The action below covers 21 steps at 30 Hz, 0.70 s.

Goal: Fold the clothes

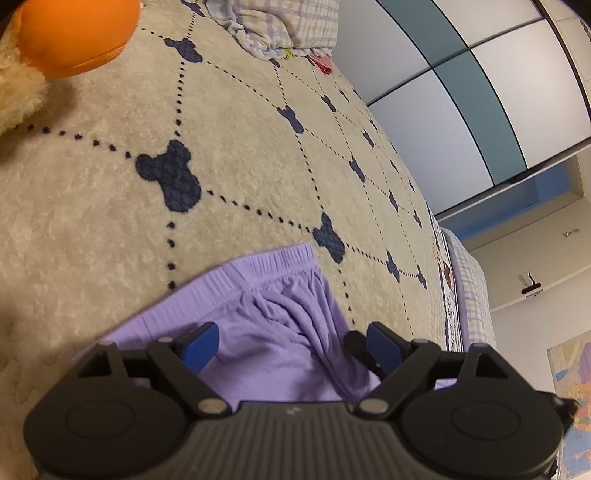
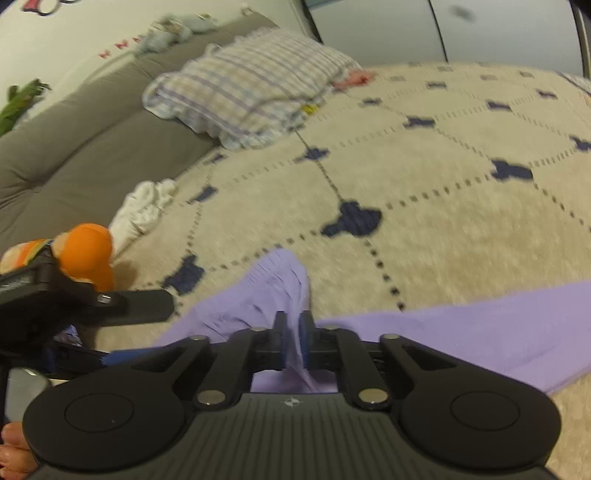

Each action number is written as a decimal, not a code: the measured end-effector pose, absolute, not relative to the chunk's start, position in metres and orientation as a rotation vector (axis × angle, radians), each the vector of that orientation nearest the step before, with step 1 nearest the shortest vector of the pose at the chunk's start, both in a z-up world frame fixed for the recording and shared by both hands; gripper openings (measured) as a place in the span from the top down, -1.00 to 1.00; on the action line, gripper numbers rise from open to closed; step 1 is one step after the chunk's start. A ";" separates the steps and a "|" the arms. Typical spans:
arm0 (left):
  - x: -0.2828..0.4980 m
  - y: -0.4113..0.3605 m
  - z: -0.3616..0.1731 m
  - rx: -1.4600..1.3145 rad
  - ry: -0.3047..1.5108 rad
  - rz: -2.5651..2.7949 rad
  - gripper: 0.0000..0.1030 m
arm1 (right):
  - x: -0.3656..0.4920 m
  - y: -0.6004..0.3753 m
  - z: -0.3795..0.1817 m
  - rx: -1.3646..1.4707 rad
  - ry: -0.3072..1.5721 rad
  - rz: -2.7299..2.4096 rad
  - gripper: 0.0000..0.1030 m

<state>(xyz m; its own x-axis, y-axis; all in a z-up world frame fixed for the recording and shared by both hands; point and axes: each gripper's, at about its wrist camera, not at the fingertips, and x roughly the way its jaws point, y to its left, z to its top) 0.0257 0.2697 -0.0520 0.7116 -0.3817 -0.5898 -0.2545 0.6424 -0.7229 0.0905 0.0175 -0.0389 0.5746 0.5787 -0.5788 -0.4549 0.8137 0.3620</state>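
A pair of lilac trousers (image 1: 273,332) lies on a beige bed cover (image 1: 240,147) patterned with dotted lines and dark blue mouse-head shapes. In the left wrist view the elastic waistband sits at the far edge of the garment, with gathered folds running down from it toward the camera.

The left gripper (image 1: 291,343) hovers over the trousers just below the waistband, its jaws spread wide. The blue pads (image 1: 201,343) stand well apart with lilac fabric showing between them, and nothing is pinched.

The right gripper (image 2: 291,339) has its jaws drawn narrow, closed on a bunched ridge of the lilac cloth, which rises between the two fingers. In this view one part of the trousers (image 2: 461,332) stretches flat to the right across the cover, while another wrinkled part heaps up ahead of the fingers. The view is somewhat motion-blurred.

The left gripper also shows at the left edge of the right wrist view, near the trousers.

An orange plush toy (image 1: 77,33) sits on the cover at the upper left of the left wrist view, with pale fuzzy fur beside it. A plaid pillow (image 2: 251,85) rests at the head of the bed against a grey padded headboard (image 2: 74,147), and a crumpled white cloth (image 2: 144,206) lies at the edge of the cover near the headboard. A small red item (image 1: 321,64) lies just beside the pillow. Wardrobe panels (image 1: 461,92) in pale grey and teal stand beyond the bed.
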 end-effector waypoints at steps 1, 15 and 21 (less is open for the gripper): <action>0.025 0.271 -0.051 -0.901 0.797 -0.080 -0.70 | 0.089 0.017 -0.036 0.181 0.729 0.619 0.95; 0.024 0.282 -0.049 -0.969 0.767 -0.097 -0.71 | 0.064 0.018 -0.006 0.099 0.724 0.773 0.96; 0.023 0.283 -0.047 -0.982 0.759 -0.113 -0.71 | 0.053 0.026 -0.008 0.034 0.743 0.807 0.96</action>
<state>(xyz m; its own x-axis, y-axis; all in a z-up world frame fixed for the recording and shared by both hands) 0.0233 0.2830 -0.0475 0.7415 -0.4128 -0.5289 -0.2412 0.5716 -0.7843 0.0529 0.0258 -0.0085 0.4564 0.6660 -0.5900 -0.6432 0.7052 0.2985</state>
